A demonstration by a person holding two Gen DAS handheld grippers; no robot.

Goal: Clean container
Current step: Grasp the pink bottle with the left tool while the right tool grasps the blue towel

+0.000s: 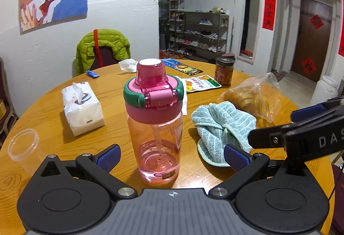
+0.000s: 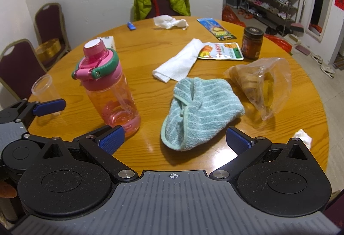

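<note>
Pink clear plastic, the bottle stands upright near the table edge, between my left claw's spread pads, untouched. I judge it light, rigid and slick; the straight body below the lid is the place to grip. My right claw gapes over the soft striped cloth. The glossy wood is cluttered; chairs stand close.

Bottle stands left of cloth on table; bag perhaps touching cloth.
</note>
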